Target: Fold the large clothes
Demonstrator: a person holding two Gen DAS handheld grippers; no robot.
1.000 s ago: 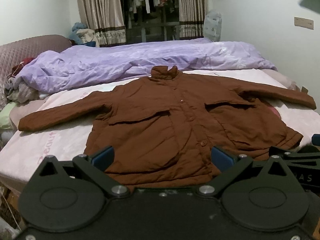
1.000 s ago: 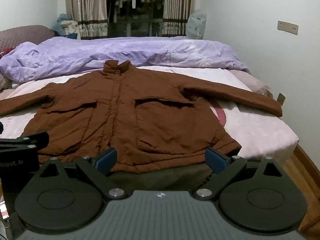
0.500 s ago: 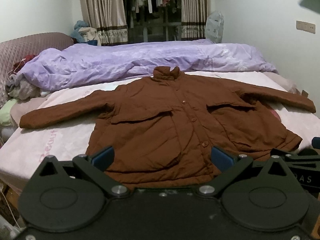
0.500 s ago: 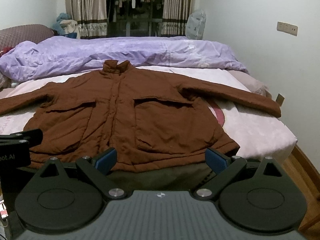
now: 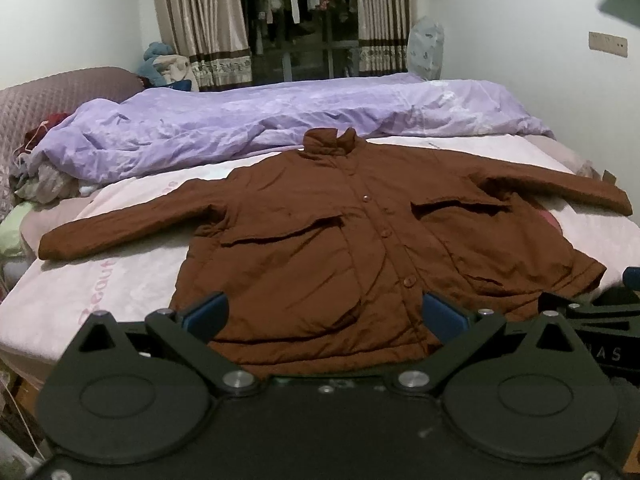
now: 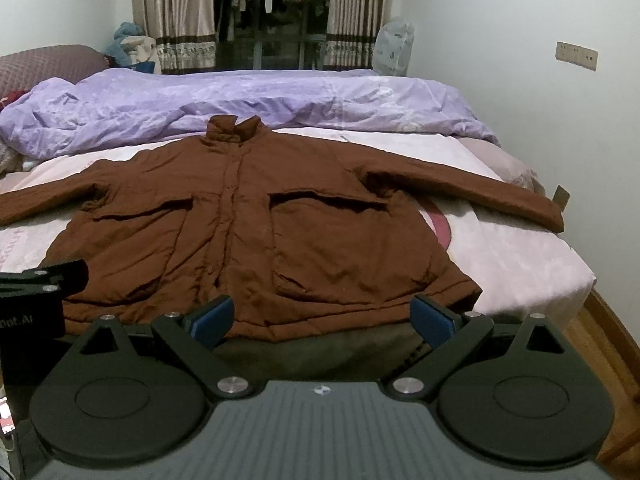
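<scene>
Left wrist view: a padded, creased brown jacket (image 5: pixel 340 240) lies flat on the bed (image 5: pixel 100 280), buttoned, sleeves spread, stand-up collar toward a crumpled lilac duvet (image 5: pixel 280 120). The pink sheet carries partly readable lettering, "Beaut". The left gripper (image 5: pixel 326 316) hangs released above the hem, its blue pads wide apart.

Right wrist view: the jacket (image 6: pixel 260 232) shows two flap pockets. The right gripper (image 6: pixel 323 318) is likewise spread, gripping nothing, near the hem.

I see the brown jacket (image 5: pixel 328 240) as matt, creased padded cloth on a pale pink bed sheet (image 6: pixel 520 264). My grippers' linkages look matt black plastic with shiny metal pivots; the purple duvet (image 5: pixel 280 120) has a slight sheen.
</scene>
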